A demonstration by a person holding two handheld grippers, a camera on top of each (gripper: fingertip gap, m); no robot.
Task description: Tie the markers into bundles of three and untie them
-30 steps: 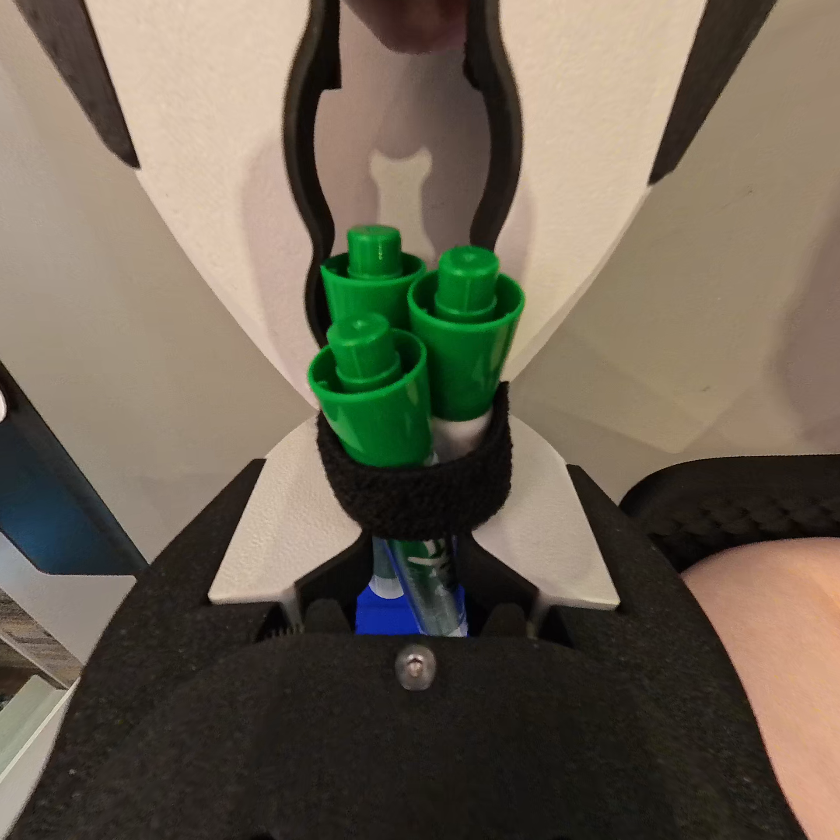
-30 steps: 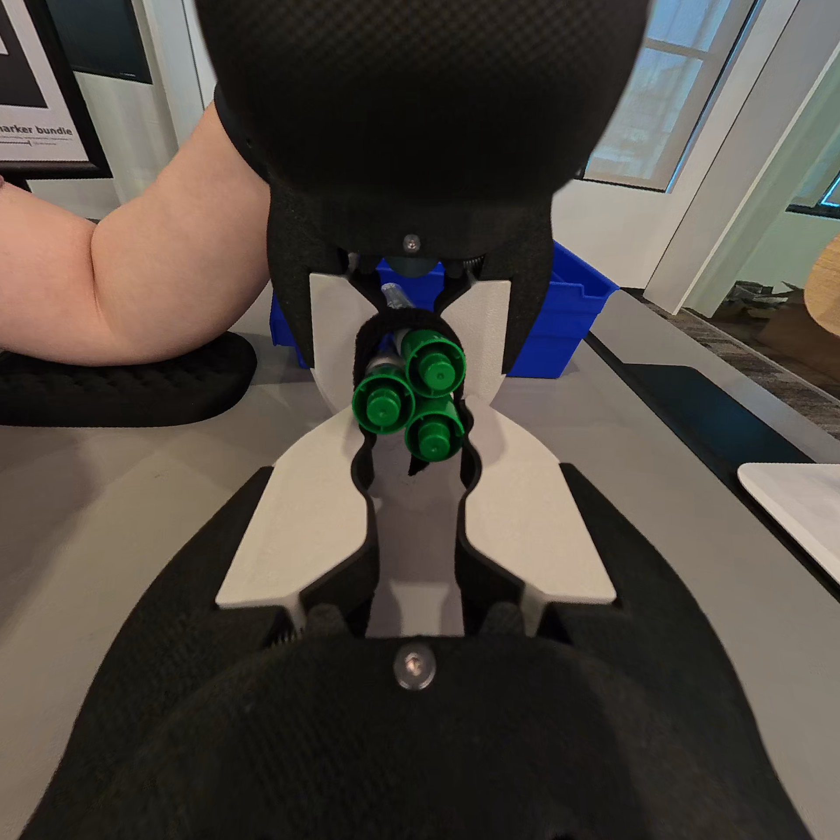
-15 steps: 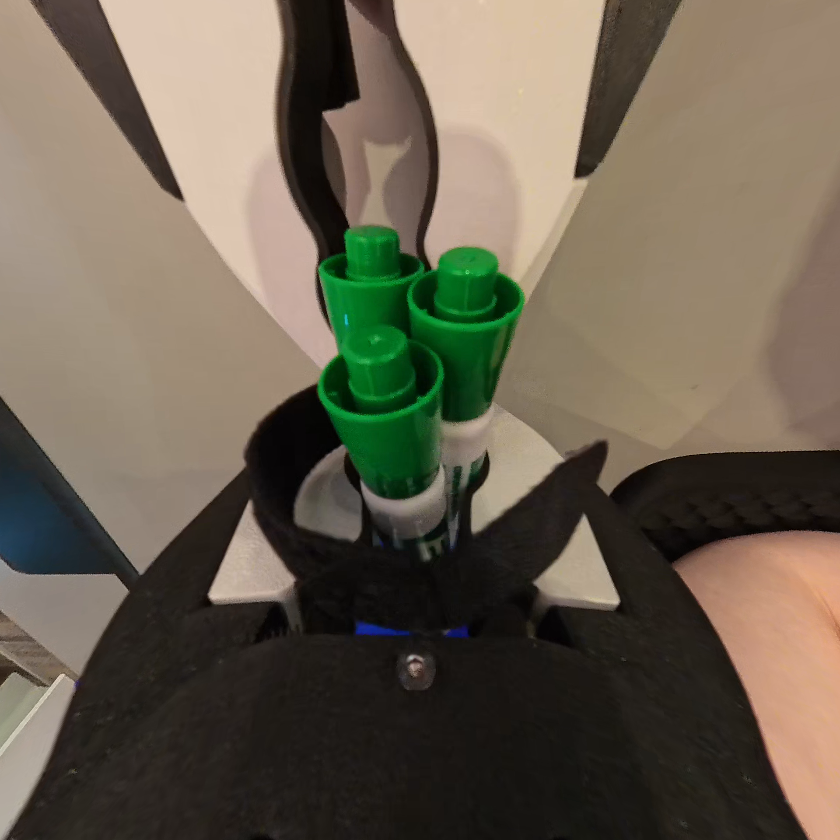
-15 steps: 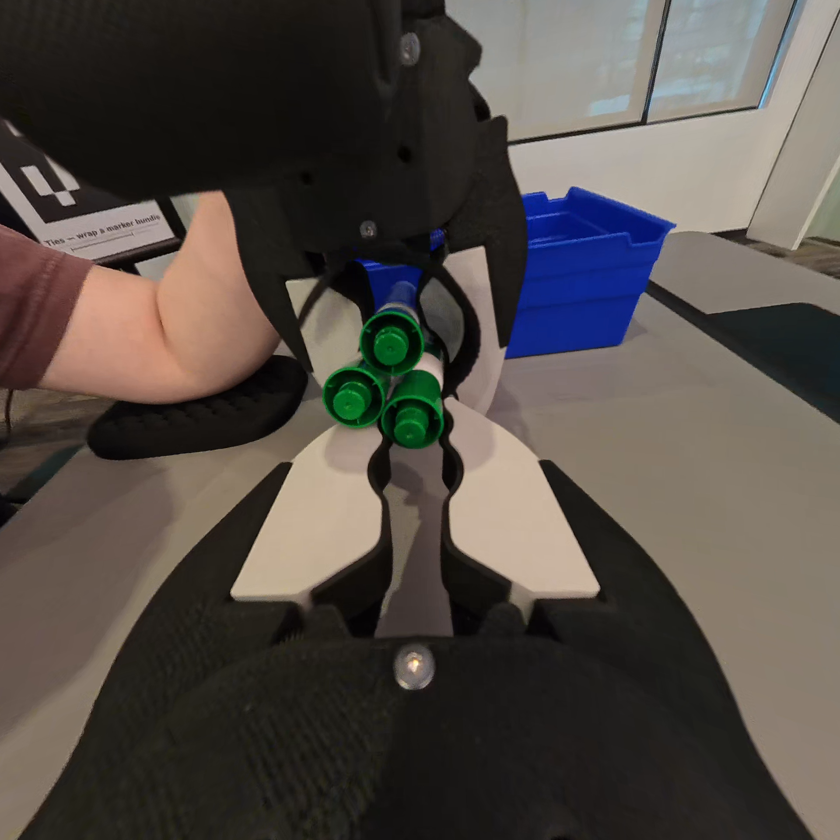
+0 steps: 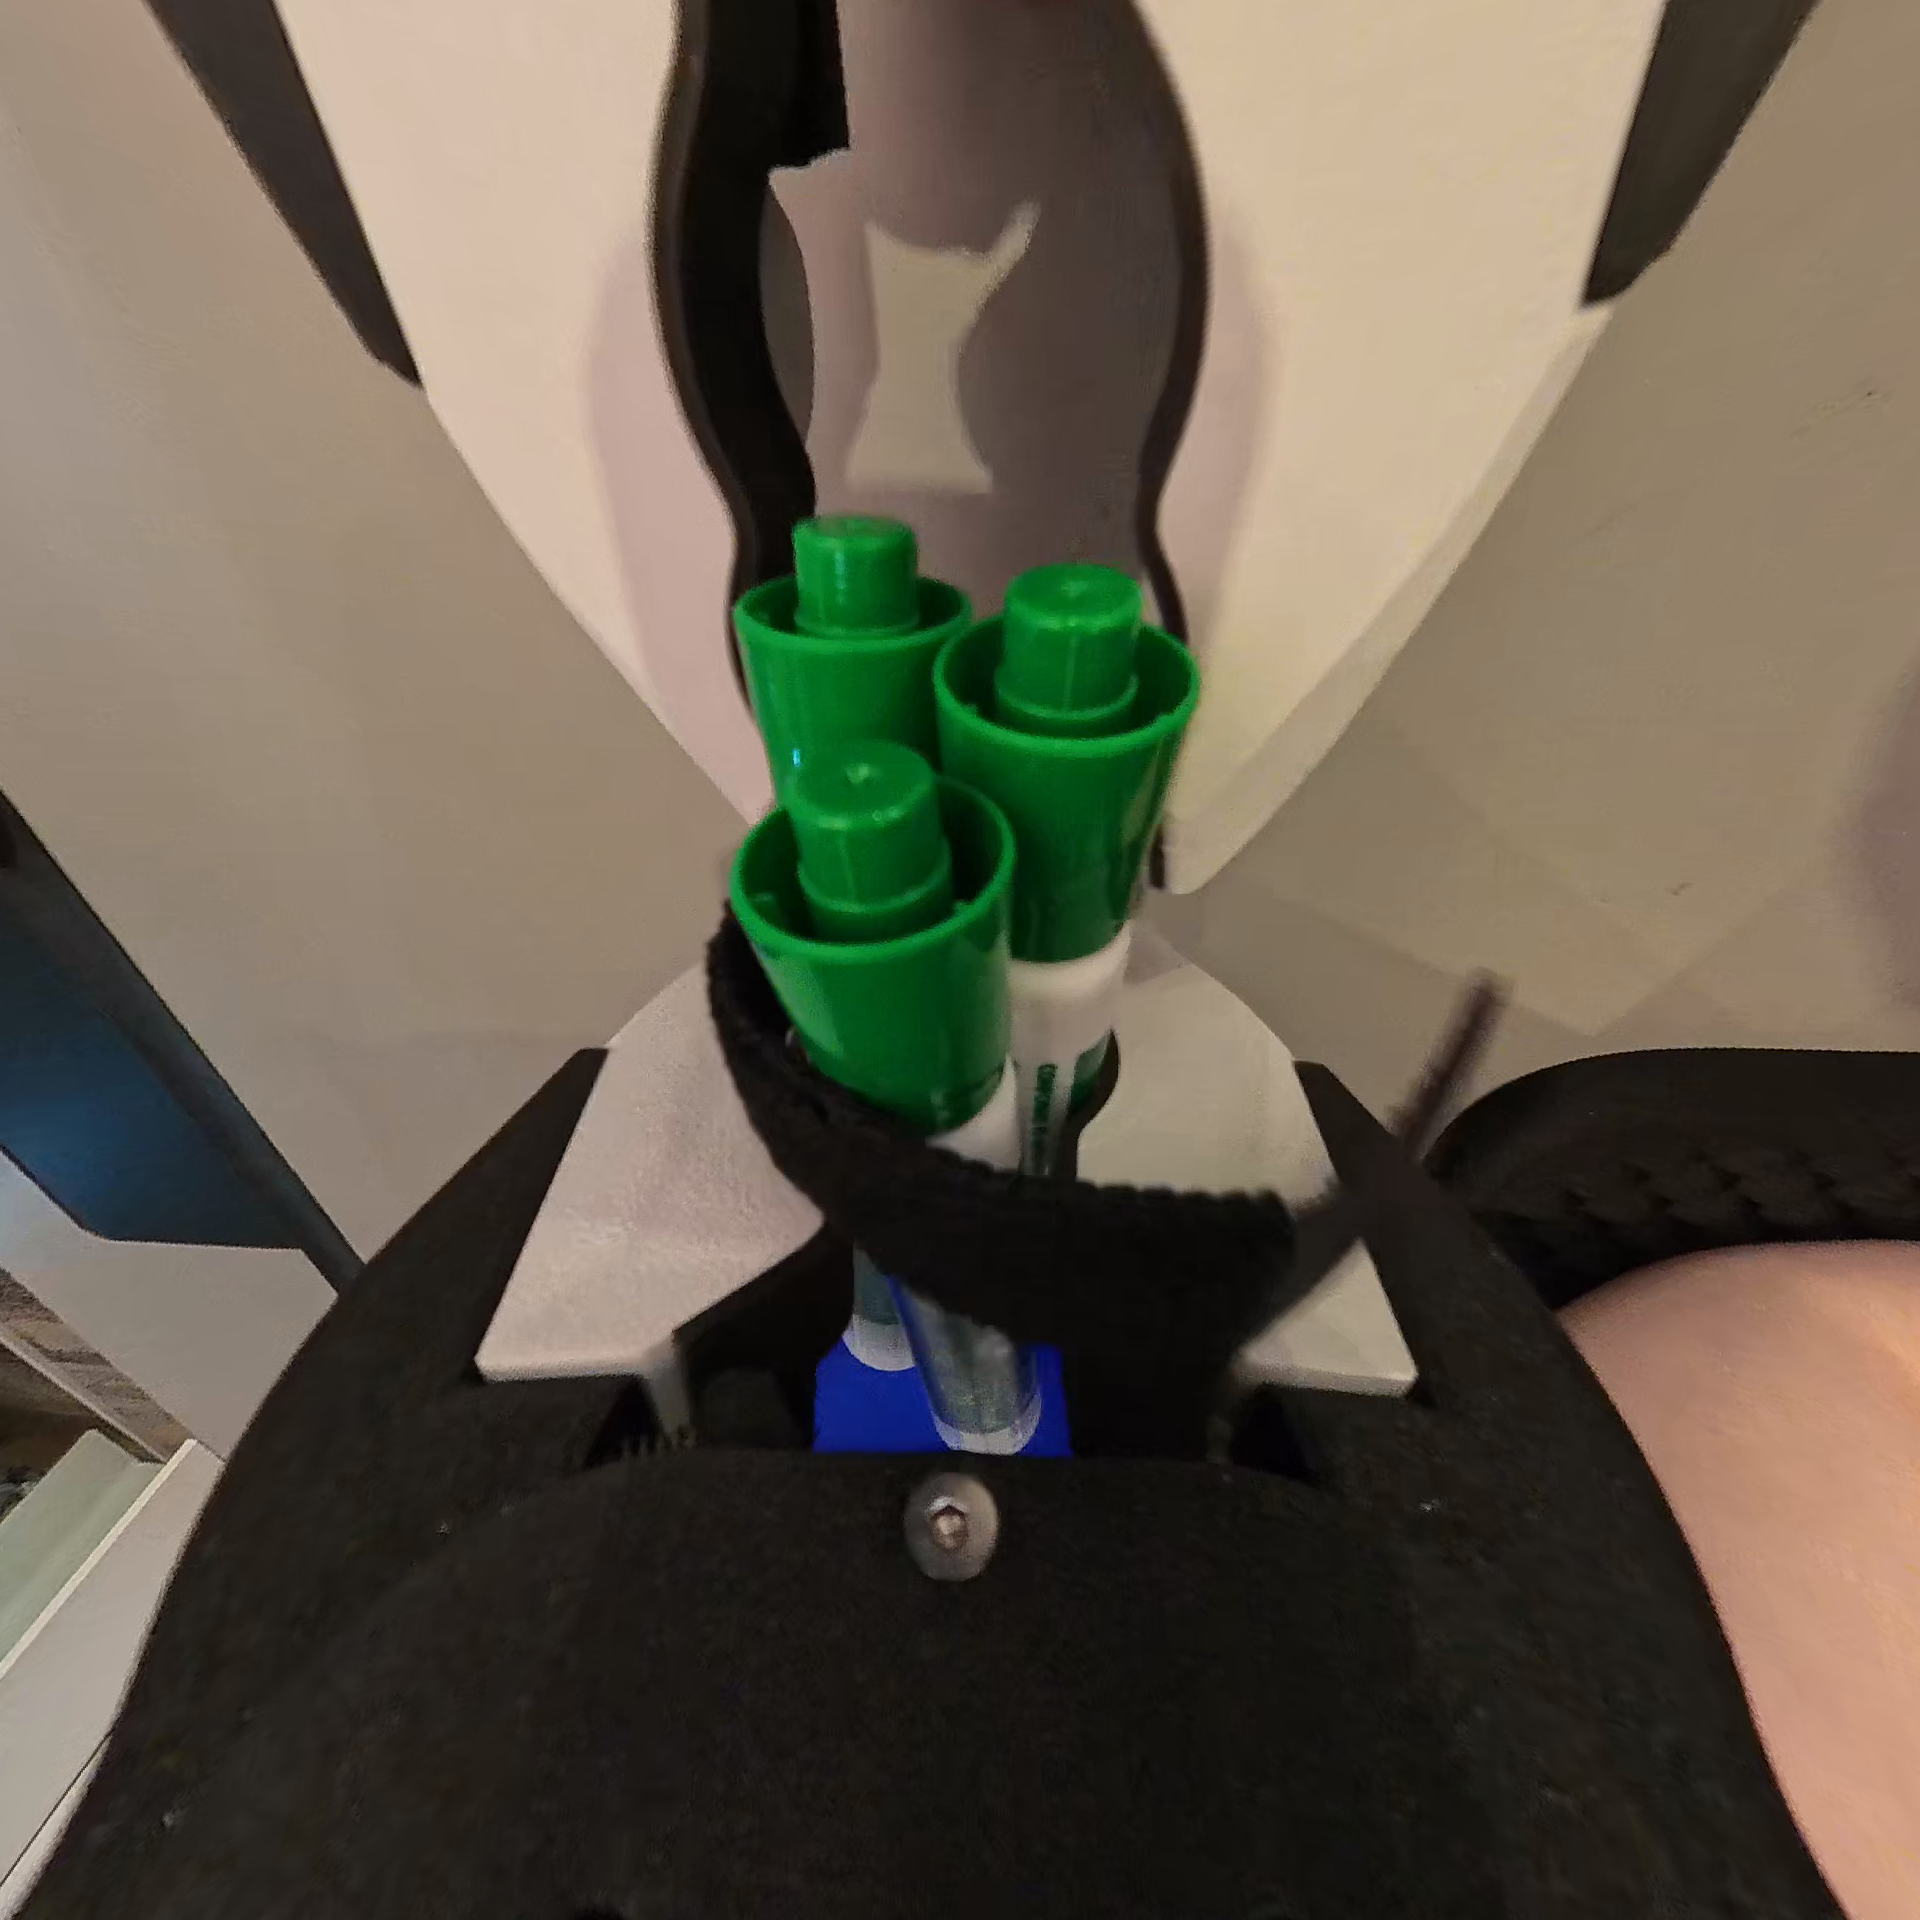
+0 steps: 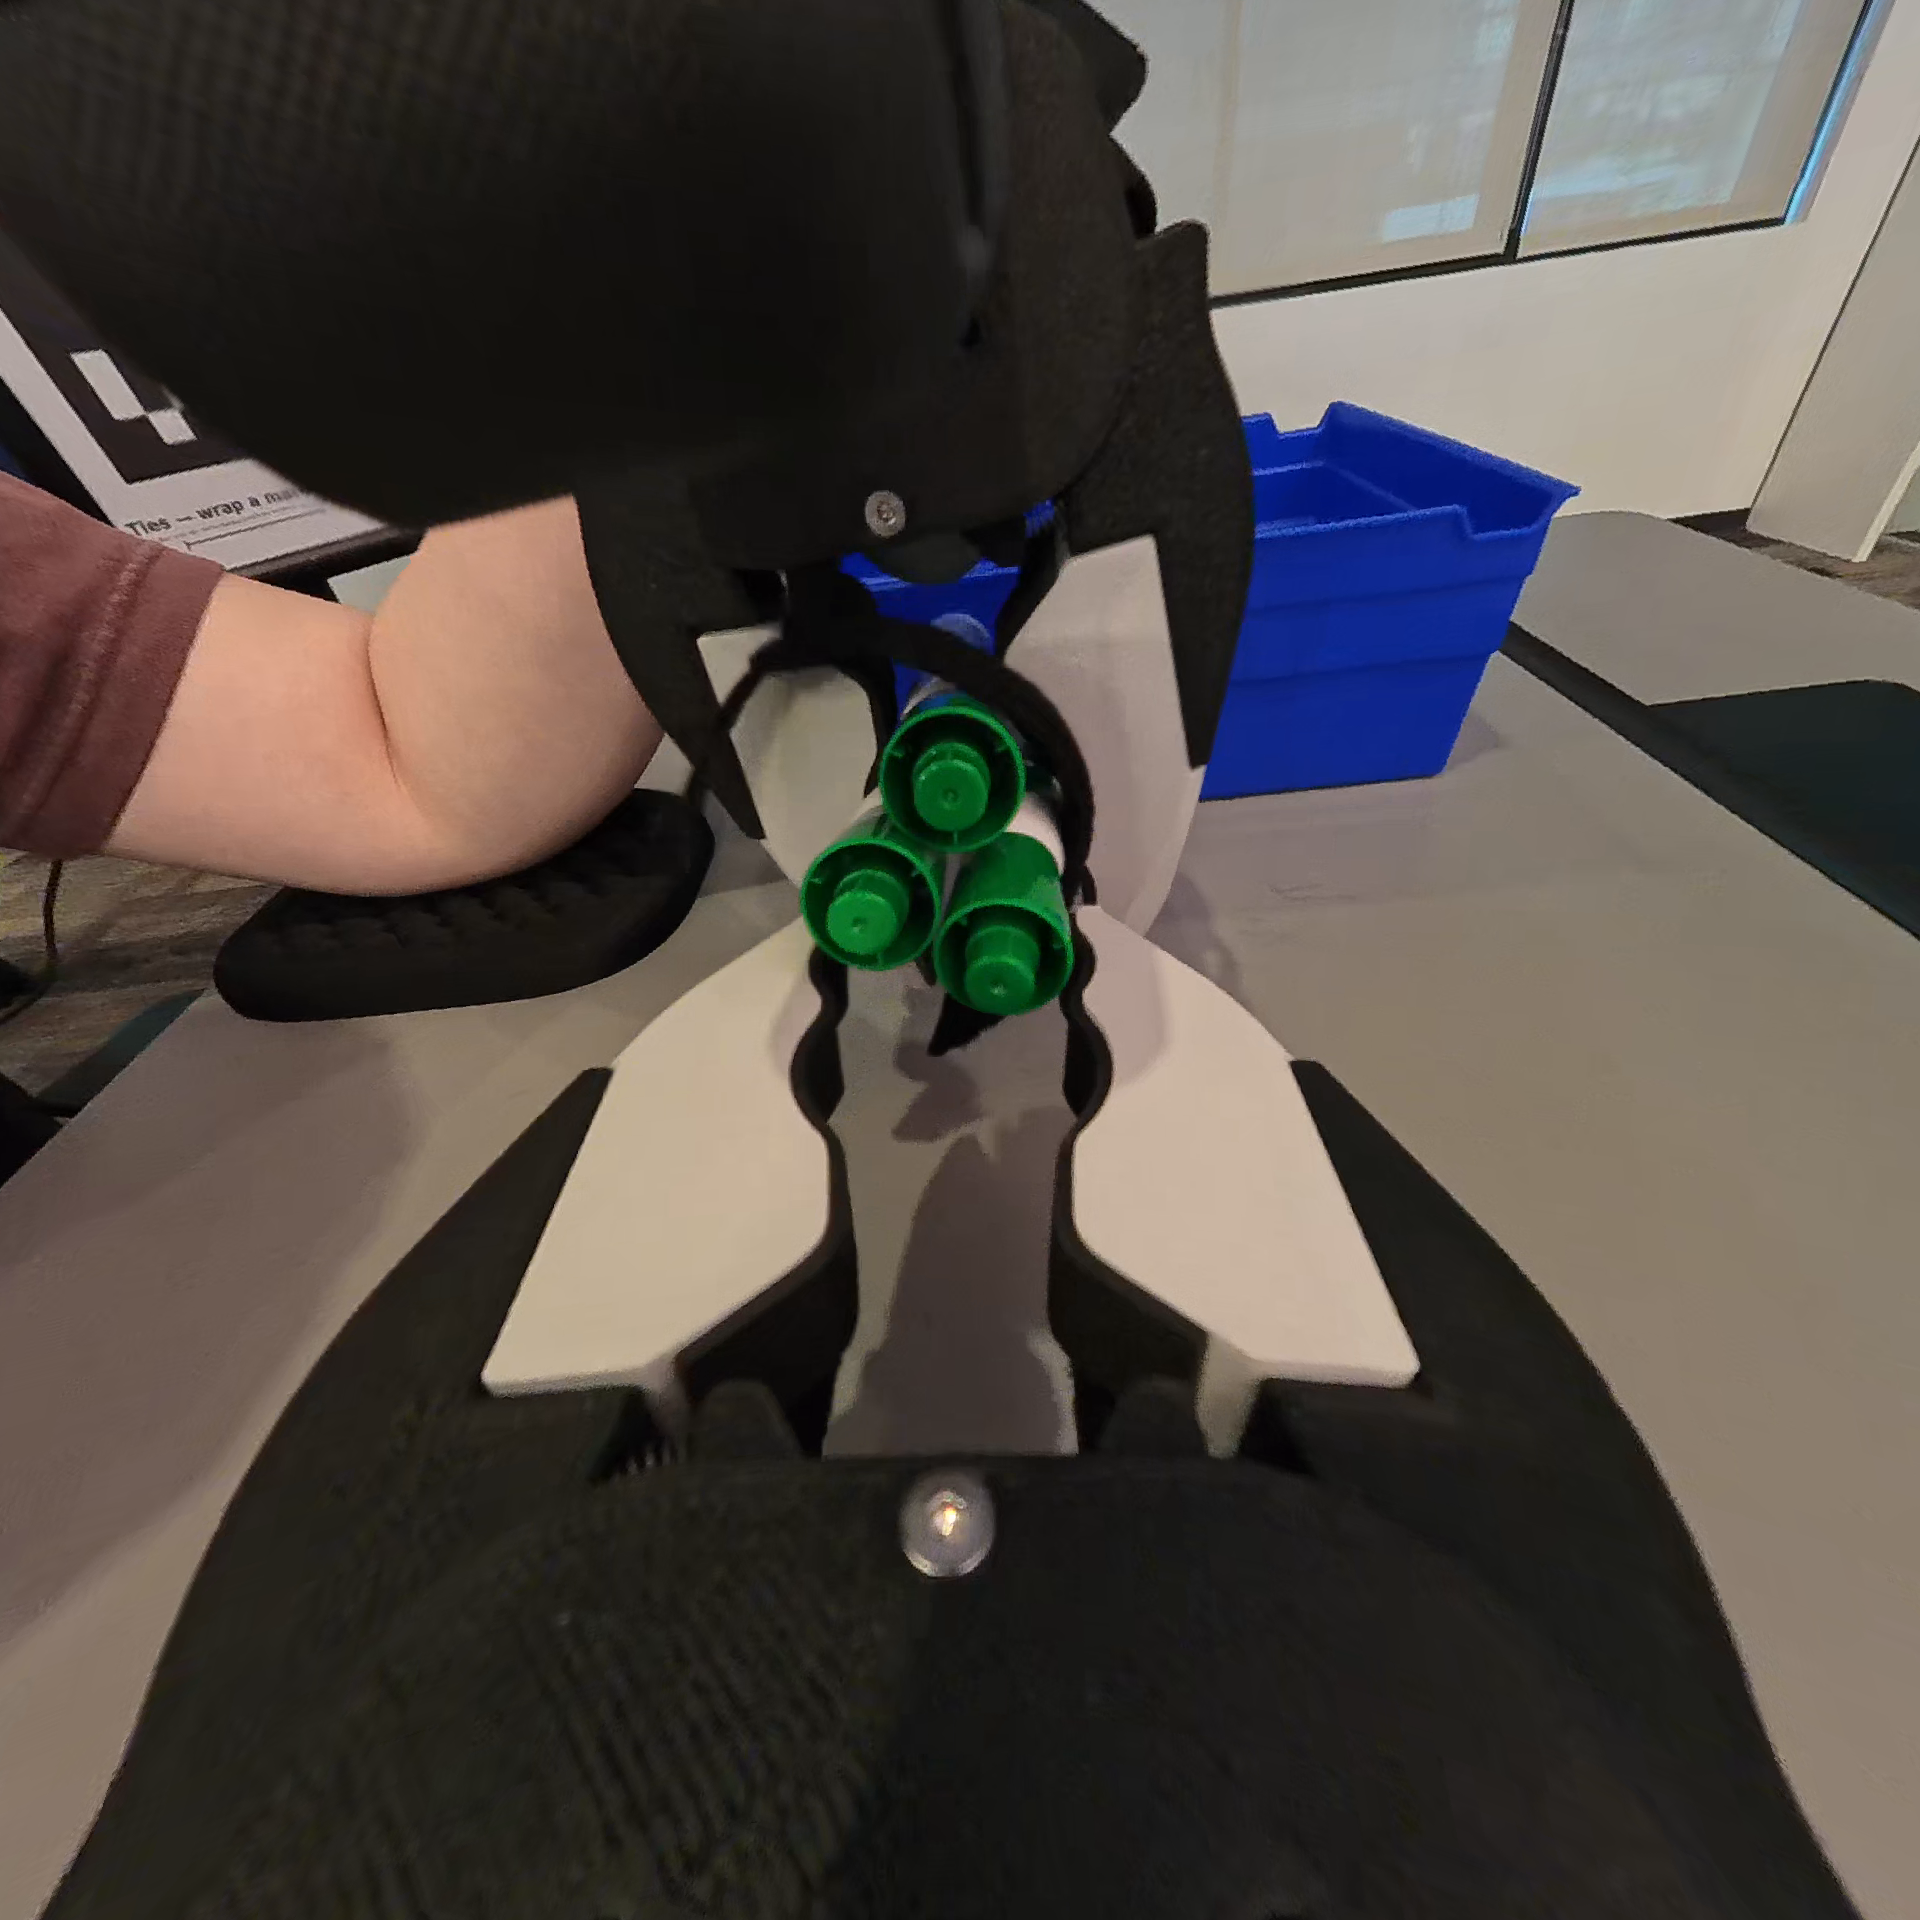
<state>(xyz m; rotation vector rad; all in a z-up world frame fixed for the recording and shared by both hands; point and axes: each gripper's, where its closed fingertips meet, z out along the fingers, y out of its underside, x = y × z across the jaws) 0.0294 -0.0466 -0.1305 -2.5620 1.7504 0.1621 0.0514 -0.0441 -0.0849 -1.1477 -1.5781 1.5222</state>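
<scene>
Here, in the left wrist view, the left gripper (image 5: 966, 1049) pinches three green-capped markers (image 5: 935, 831) by their barrels, caps pointing far, straight along its fingers. A black strap (image 5: 935, 1174) slants loosely round them, its free end trailing right. The right gripper (image 5: 956, 520) faces them nose to nose, spread.

In the right wrist view, the bundle's long axis runs straight at the camera, the caps just beyond the spread fingertips, so the right one is nearer the loose end. A blue bin (image 6: 1371, 623) stands far right; the grey table (image 6: 1507, 987) lies open to the right.
</scene>
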